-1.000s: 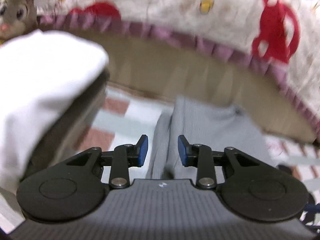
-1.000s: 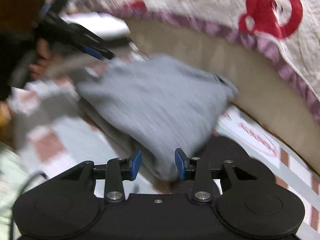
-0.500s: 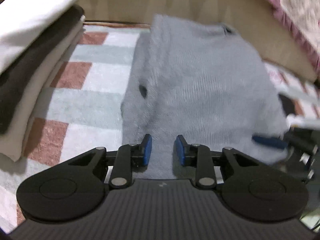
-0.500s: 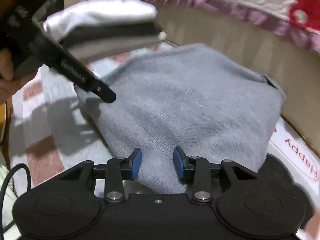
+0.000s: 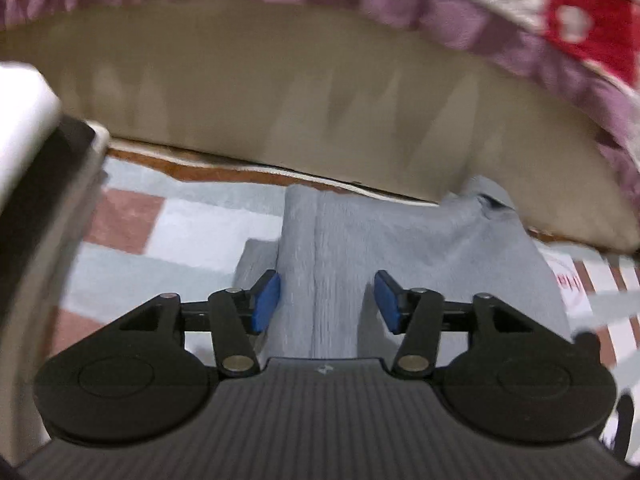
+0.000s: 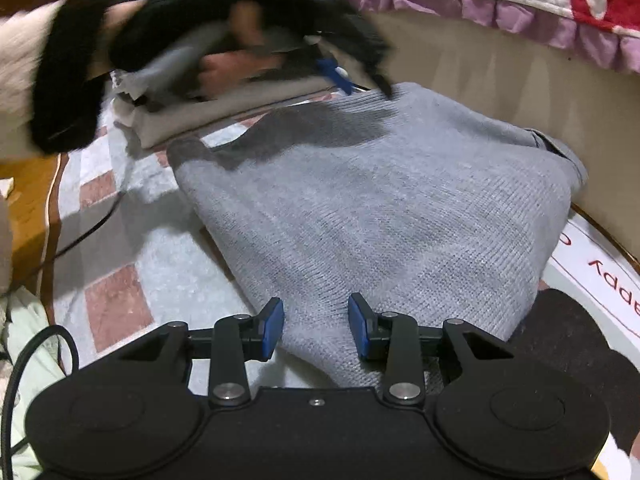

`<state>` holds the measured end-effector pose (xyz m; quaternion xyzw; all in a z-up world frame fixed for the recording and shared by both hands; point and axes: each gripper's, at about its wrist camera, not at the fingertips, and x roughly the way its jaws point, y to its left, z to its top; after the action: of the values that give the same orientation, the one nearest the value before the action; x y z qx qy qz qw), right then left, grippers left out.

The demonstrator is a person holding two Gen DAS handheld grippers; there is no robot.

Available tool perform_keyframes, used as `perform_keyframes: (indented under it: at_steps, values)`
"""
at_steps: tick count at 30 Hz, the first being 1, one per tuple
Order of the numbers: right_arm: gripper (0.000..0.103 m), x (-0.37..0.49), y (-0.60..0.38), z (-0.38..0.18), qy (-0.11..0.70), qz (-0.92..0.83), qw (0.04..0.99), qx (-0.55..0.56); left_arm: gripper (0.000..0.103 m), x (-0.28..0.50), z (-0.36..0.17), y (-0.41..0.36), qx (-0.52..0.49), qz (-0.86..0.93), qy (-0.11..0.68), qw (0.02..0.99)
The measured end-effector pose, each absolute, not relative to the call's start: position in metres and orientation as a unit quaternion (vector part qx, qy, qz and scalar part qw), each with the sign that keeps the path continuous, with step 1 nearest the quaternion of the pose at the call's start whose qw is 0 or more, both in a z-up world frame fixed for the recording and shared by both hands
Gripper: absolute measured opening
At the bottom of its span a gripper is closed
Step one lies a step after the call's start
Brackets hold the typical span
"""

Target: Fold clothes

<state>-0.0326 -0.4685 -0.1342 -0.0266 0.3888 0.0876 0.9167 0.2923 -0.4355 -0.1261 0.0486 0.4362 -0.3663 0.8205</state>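
Folded grey sweater (image 6: 380,208) on checked rug (image 6: 120,304), beside stacked clothes (image 6: 224,108).

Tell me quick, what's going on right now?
Left gripper and right gripper open, fingers straddling the grey sweater. Sweater folded on the checked rug. Folded stack alongside, not in the way.

The person's hand (image 6: 236,68) on the left gripper (image 6: 356,80) is smeared by motion above the grey sweater (image 6: 380,216), so the tips' contact with the knit cannot be told. Left of the sweater, the stack of folded clothes (image 5: 36,168) is blurred and cut off by the frame edge. The sweater's near hem is hidden behind the right gripper (image 6: 316,328).
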Motion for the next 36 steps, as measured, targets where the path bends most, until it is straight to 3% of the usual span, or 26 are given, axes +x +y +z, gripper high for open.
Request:
perform_keyframes:
  at_steps: [3, 6, 10, 14, 16, 19, 22, 26, 30, 34, 36]
  values:
    - [0.039, -0.031, -0.474, -0.133, 0.391, 0.095, 0.915, -0.013, 0.014, 0.292, -0.132, -0.439, 0.067, -0.365, 0.411, 0.833]
    - [0.039, -0.030, -0.476, -0.134, 0.392, 0.101, 0.914, -0.008, 0.014, 0.276, -0.121, -0.428, 0.100, -0.332, 0.347, 0.871]
    - [0.039, -0.032, -0.466, -0.131, 0.406, 0.111, 0.906, -0.051, 0.014, 0.271, -0.146, -0.422, 0.136, -0.290, 0.327, 0.889]
    - [0.041, -0.028, -0.467, -0.121, 0.425, 0.104, 0.899, -0.028, 0.037, 0.269, -0.129, -0.414, 0.129, -0.290, 0.320, 0.893]
    - [0.044, -0.031, -0.473, -0.110, 0.430, 0.101, 0.897, 0.008, 0.037, 0.264, -0.109, -0.402, 0.095, -0.301, 0.333, 0.889]
    - [0.058, -0.047, -0.497, -0.087, 0.407, 0.094, 0.902, 0.111, 0.042, 0.248, -0.096, -0.379, 0.054, -0.343, 0.374, 0.860]
    - [0.064, -0.057, -0.525, -0.075, 0.376, 0.058, 0.904, 0.194, 0.045, 0.228, -0.110, -0.359, 0.056, -0.363, 0.413, 0.833]
    - [0.065, -0.062, -0.552, -0.078, 0.368, -0.013, 0.898, 0.241, 0.044, 0.232, -0.139, -0.344, 0.022, -0.333, 0.476, 0.813]
    - [0.065, -0.069, -0.566, -0.086, 0.382, -0.058, 0.889, 0.247, 0.049, 0.243, -0.135, -0.333, 0.004, -0.324, 0.474, 0.819]
    - [0.066, -0.071, -0.574, -0.087, 0.374, -0.065, 0.888, 0.260, 0.049, 0.253, -0.142, -0.314, -0.106, -0.364, 0.500, 0.779]
    - [0.070, -0.061, -0.578, -0.092, 0.372, -0.063, 0.888, 0.264, 0.053, 0.251, -0.138, -0.316, -0.069, -0.369, 0.485, 0.790]
